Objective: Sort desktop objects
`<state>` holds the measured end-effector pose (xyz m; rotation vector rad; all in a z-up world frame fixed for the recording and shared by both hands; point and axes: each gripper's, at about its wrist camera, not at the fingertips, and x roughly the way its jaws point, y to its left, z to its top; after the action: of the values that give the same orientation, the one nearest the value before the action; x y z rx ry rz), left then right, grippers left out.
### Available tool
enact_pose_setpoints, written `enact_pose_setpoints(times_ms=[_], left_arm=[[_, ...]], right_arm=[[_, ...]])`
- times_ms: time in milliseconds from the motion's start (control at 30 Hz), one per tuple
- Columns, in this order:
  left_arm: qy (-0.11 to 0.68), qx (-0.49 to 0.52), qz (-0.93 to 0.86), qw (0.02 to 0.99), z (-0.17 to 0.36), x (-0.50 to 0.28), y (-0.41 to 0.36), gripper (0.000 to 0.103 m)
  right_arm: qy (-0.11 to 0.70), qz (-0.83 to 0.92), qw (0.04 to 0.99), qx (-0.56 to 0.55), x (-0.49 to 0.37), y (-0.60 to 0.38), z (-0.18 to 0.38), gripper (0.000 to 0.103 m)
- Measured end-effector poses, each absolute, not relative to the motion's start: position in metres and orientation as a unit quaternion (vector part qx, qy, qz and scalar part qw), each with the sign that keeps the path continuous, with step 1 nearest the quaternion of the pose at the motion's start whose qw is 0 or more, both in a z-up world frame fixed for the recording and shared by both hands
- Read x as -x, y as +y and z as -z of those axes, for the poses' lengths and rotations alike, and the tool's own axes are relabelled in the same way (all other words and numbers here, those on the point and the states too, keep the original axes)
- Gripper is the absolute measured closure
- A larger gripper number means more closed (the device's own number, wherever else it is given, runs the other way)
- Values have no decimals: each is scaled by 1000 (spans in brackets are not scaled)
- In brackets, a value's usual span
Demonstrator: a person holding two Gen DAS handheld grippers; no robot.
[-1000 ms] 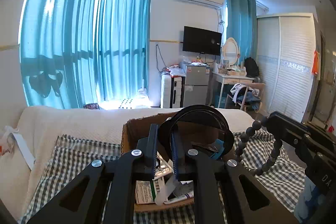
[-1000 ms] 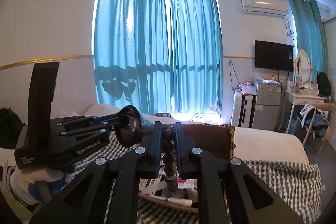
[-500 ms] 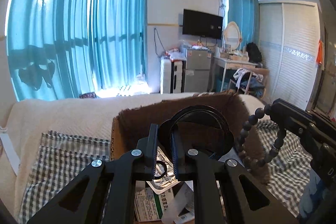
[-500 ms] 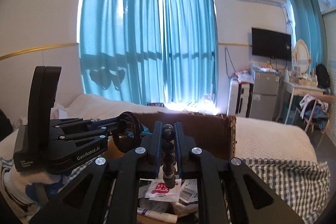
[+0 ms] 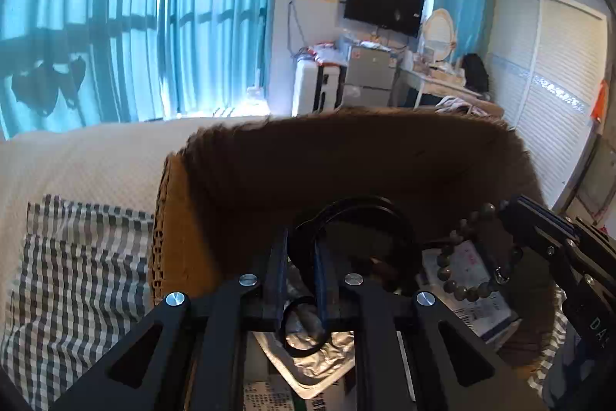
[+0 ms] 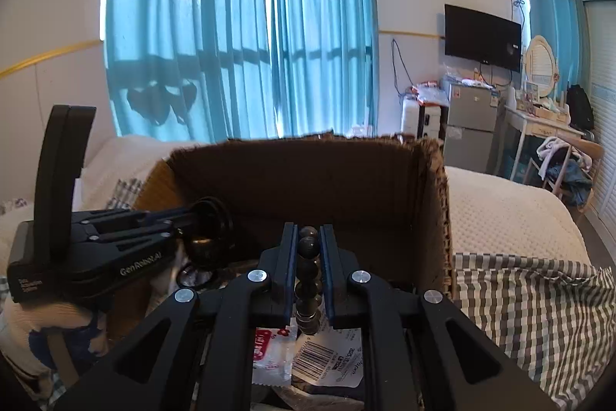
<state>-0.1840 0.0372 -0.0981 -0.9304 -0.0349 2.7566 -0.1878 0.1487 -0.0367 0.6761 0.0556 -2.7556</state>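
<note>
Gripping a round black dark-lensed disc with a ring frame (image 5: 362,241) by its left edge, the left gripper (image 5: 301,268) is clenched on it, both blue-padded fingers (image 5: 278,272) pressed to the rim; the disc hangs inside the brown corrugated cardboard box (image 5: 184,241), above the box's clutter. Under the fingers lies a crumpled silver foil pack (image 5: 327,353), with a small black ring (image 5: 304,330) resting on it, and a printed white carton (image 5: 481,303) to the right. Left of the box, grey-and-white checked cloth (image 5: 77,276) covers a cream textured bedspread (image 5: 96,160). At far right of the left wrist view, the right gripper (image 5: 512,218) holds a loop of dark round-bead bracelet (image 5: 462,280) dangling over the white carton, inside the box. From the right wrist view, the left gripper (image 6: 181,222) reaches in from the left with the disc (image 6: 210,230) at its tip. At centre, the right gripper (image 6: 308,260) is closed on the bracelet (image 6: 308,257), beads stacked edge-on between the two fingers (image 6: 287,257). Below them lie a white plastic sachet with red print (image 6: 269,353) and a barcode-labelled white packet (image 6: 331,361). Box wall (image 6: 435,210) stands at right, checked cloth (image 6: 531,314) beyond it.
</note>
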Motion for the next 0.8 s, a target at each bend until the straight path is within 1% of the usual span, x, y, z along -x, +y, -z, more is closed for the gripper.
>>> enact_pose_setpoints(times_ms=[33, 67, 100, 133, 167, 233, 267, 333, 367, 433, 500, 533, 600, 633, 667, 700, 733, 767, 800], left_arm=[[-13, 320, -941, 111, 100, 184, 36, 87], [-13, 325, -940, 107, 101, 185, 36, 77], [-15, 327, -939, 106, 102, 185, 36, 70], [-14, 327, -939, 104, 101, 184, 36, 51], [-12, 323, -941, 98, 98, 183, 36, 34], [-16, 307, -947, 97, 90, 172, 35, 27], [-15, 305, -947, 98, 86, 168, 35, 19], [-11, 294, -951, 91, 78, 158, 33, 15], [-11, 288, -953, 88, 73, 152, 31, 15], [-14, 282, -955, 88, 65, 142, 28, 14], [-23, 276, -957, 88, 55, 134, 22, 12], [-28, 271, -958, 87, 49, 127, 19, 10], [-35, 259, -961, 86, 38, 117, 14, 4], [-38, 252, -963, 84, 32, 110, 10, 1], [-39, 246, -965, 82, 28, 104, 9, 0], [-39, 240, -967, 80, 23, 97, 7, 0], [-38, 233, -969, 77, 18, 89, 6, 0], [-38, 226, -971, 75, 13, 81, 6, 0], [-37, 220, -972, 73, 10, 75, 5, 0]], right_arm=[[20, 960, 145, -238, 188, 149, 37, 84], [19, 961, 141, -236, 186, 151, 36, 71], [17, 963, 140, -231, 183, 151, 34, 57], [15, 964, 139, -225, 179, 153, 31, 52], [14, 966, 138, -219, 175, 153, 27, 49], [10, 969, 134, -208, 165, 154, 18, 49], [5, 970, 136, -204, 160, 155, 13, 49], [0, 971, 134, -198, 152, 155, 5, 49], [-4, 972, 134, -193, 145, 155, -1, 49], [-8, 973, 135, -186, 134, 155, -9, 43], [-14, 976, 134, -174, 119, 157, -18, 32], [-16, 976, 133, -169, 113, 157, -23, 29], [-20, 979, 128, -157, 97, 158, -32, 20], [-21, 980, 126, -152, 90, 159, -35, 17], [-22, 981, 124, -145, 80, 160, -40, 11], [-21, 983, 122, -138, 72, 161, -43, 7], [-20, 983, 121, -134, 67, 160, -46, 5], [-18, 985, 117, -125, 57, 162, -49, 1], [-19, 986, 117, -121, 51, 163, -50, 1]])
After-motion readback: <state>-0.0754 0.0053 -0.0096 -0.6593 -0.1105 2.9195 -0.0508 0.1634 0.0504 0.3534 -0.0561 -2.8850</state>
